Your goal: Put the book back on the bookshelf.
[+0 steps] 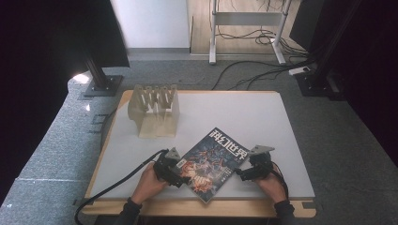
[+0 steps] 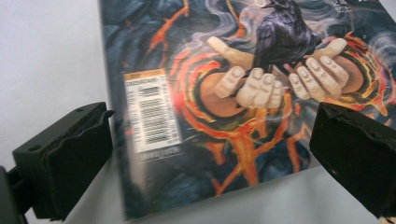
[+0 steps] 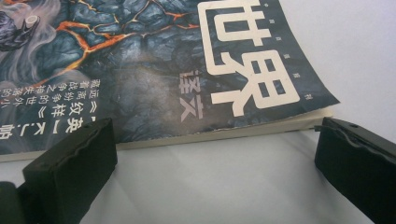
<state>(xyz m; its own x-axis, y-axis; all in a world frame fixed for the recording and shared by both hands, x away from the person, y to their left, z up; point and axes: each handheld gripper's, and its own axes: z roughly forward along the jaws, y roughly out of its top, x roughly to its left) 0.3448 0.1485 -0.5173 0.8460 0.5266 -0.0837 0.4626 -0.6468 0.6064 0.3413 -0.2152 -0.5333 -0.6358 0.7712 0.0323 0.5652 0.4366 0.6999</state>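
A magazine [image 1: 210, 164] lies flat at the desk's [image 1: 244, 117] near edge. 2 spread claws, left [image 1: 174, 172] and right [image 1: 244, 172], flank its opposite edges, seemingly poised to lift it.

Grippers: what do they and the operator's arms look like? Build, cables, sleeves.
Both are black two-jaw units. The left gripper and the right gripper each carry a grey three-cornered plate on top. The jaws are chunky black blocks with wavy, ridged inner faces, as on the left gripper's fingers. A black cable trails from each. Dark sleeves cover the forearms to the wrists.
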